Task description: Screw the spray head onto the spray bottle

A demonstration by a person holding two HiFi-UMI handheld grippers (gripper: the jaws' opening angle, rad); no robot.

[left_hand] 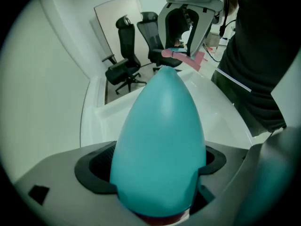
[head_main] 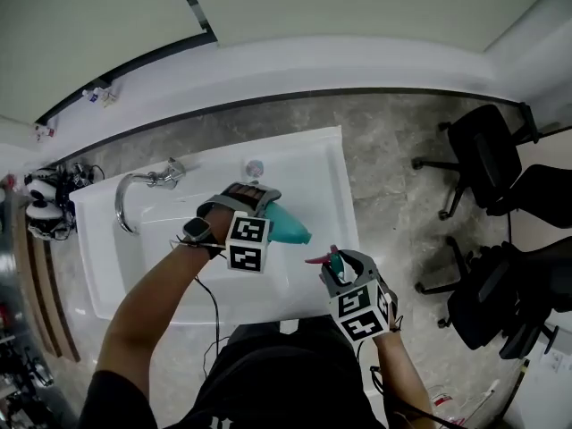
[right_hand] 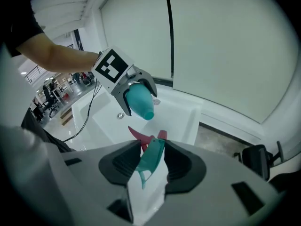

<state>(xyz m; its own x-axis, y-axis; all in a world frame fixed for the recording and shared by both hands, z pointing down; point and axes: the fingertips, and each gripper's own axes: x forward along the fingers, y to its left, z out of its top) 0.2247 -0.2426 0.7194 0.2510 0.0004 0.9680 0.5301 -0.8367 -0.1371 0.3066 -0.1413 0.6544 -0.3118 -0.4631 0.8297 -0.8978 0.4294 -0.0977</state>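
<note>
Holding: teal spray bottle (left_hand: 160, 107), clamped in your left gripper (left_hand: 157, 171); spray head (right_hand: 149, 163), pinched in your right gripper (right_hand: 154, 147). Square head to bottle ahead of jaws before twisting.

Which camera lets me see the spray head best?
The right gripper view. The spray head sits close up, clamped between the jaws, teal body and pink trigger plain. The head view shows it small; the left gripper view shows only a far pink bit beyond the bottle.
</note>
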